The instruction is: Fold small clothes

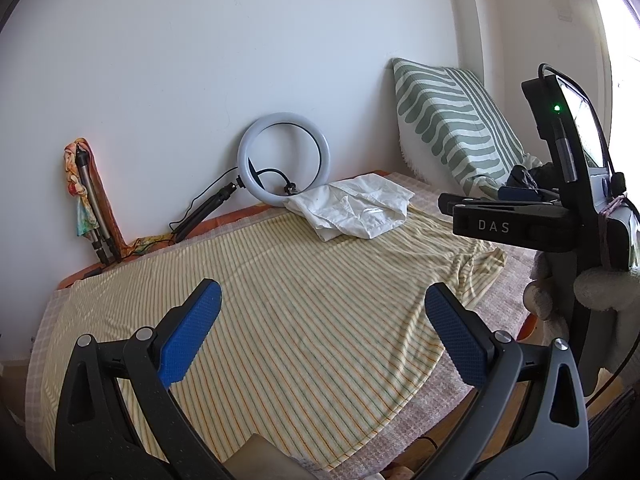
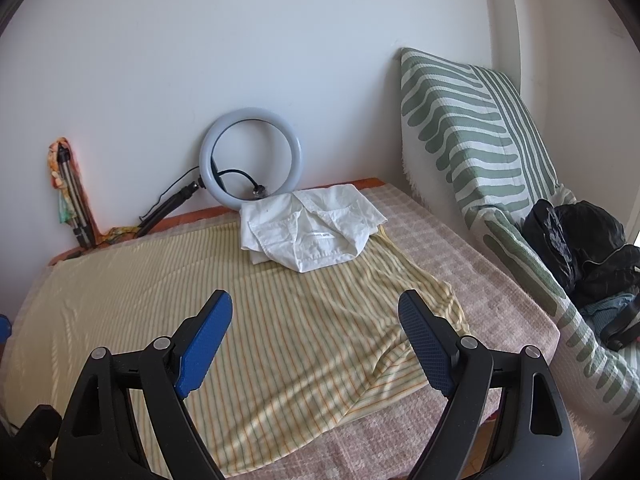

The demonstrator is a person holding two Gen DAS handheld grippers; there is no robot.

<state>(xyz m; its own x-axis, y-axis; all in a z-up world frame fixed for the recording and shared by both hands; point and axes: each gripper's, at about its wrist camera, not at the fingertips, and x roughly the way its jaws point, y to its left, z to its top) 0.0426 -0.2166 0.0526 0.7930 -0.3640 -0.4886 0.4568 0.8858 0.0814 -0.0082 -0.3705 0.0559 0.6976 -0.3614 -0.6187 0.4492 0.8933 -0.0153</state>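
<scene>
Yellow striped garment (image 2: 248, 320) spread flat on the bed (image 2: 460, 256), long axis running left to right, stripes running toward the wall. Folded white shirt (image 2: 312, 228) rests on its far edge. Left gripper (image 1: 320, 328) and right gripper (image 2: 316, 340) hover above, jaws spread, empty.

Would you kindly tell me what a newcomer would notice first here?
A crumpled white cotton shirt lies at the far edge of the yellow striped cloth spread over the bed. Behind it, a white ring light leans against the wall. Both blue-padded tongs hang open in front.
</scene>
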